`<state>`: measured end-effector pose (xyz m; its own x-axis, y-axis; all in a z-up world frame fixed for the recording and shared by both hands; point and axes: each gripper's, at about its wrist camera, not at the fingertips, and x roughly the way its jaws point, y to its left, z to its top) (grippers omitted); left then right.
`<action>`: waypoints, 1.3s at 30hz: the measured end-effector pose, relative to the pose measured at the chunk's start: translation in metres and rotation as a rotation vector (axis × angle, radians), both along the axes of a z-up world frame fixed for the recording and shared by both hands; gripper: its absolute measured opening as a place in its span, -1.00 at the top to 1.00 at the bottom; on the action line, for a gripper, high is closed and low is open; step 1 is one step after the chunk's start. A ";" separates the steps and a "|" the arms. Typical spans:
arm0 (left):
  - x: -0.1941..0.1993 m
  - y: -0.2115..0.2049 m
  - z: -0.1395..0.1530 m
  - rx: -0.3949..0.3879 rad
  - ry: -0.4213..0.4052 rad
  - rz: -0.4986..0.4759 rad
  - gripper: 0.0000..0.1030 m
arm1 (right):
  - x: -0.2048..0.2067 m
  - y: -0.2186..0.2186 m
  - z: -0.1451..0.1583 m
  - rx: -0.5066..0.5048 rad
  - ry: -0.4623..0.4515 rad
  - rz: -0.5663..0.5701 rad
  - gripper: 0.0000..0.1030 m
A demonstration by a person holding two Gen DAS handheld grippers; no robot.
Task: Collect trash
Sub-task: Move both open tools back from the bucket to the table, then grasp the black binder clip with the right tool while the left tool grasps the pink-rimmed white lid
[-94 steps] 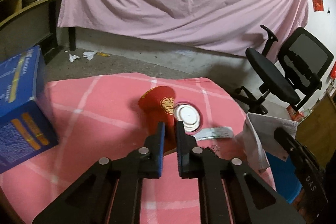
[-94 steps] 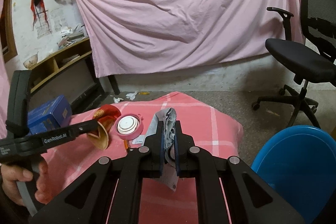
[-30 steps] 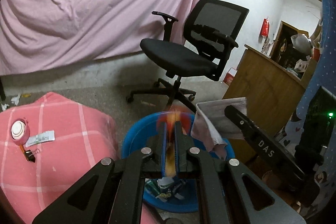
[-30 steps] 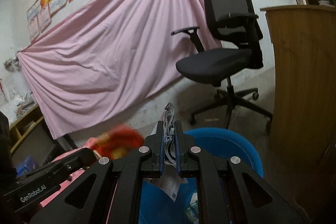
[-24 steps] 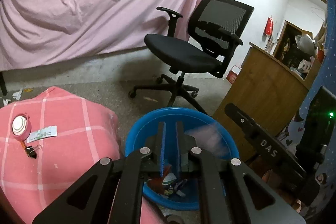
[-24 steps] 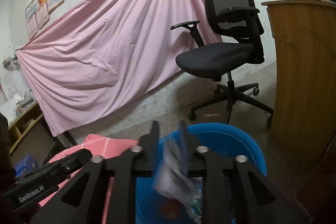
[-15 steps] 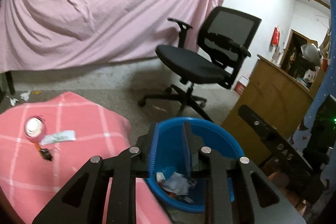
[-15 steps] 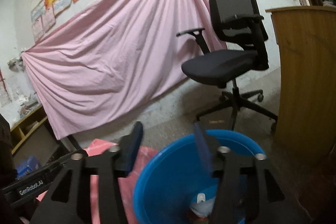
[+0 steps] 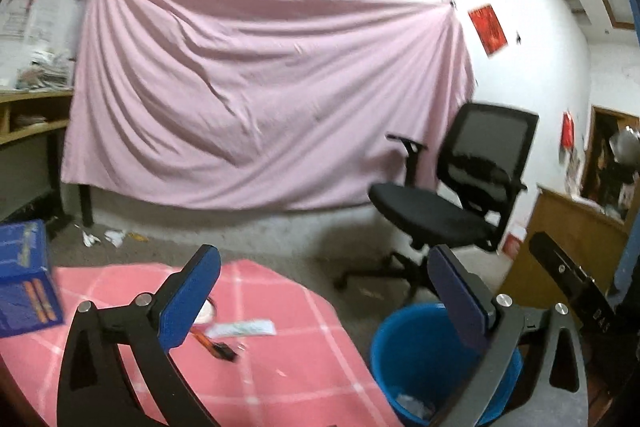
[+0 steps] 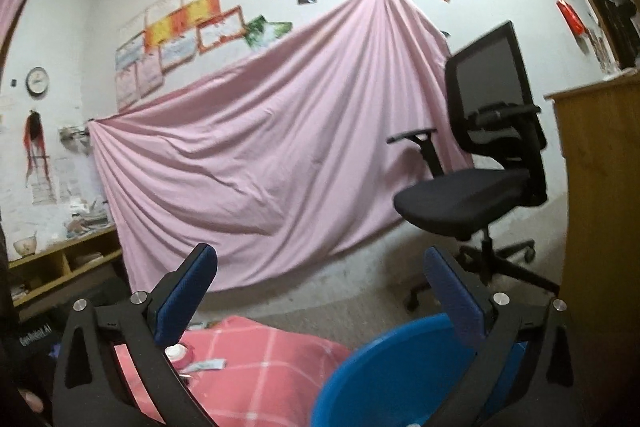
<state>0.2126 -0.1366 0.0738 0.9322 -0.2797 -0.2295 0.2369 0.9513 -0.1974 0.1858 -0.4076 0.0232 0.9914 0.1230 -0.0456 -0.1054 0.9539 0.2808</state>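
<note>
Office chair point(image 9: 448, 211) behind blue bin point(image 9: 404, 343)

Left wrist view blurred overall. Blue bin point(image 9: 416, 355) partly behind the right-hand finger; contents only a pale scrap at the bottom, can't ID. Small items on the pink checked table point(image 9: 280, 347), a white strip point(image 9: 244, 327) and a dark clip point(image 9: 222, 349), too smeared to read. Blue box point(image 9: 24, 291) cut by the frame edge. Right wrist view: bin point(image 10: 400, 371) cut off at the bottom, inside unseen.

A black office chair point(image 9: 452, 203) stands before a pink sheet point(image 9: 256, 99) hung on the wall.
</note>
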 end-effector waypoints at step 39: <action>0.009 0.136 -0.066 0.203 0.029 0.164 -0.97 | 0.053 0.160 -0.031 -0.326 0.180 0.296 -0.87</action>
<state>0.2221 -0.0006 0.0082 0.9535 -0.0708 -0.2928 0.0733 0.9973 -0.0025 0.2393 -0.2477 -0.0079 0.8887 0.3499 -0.2963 -0.3633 0.9316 0.0107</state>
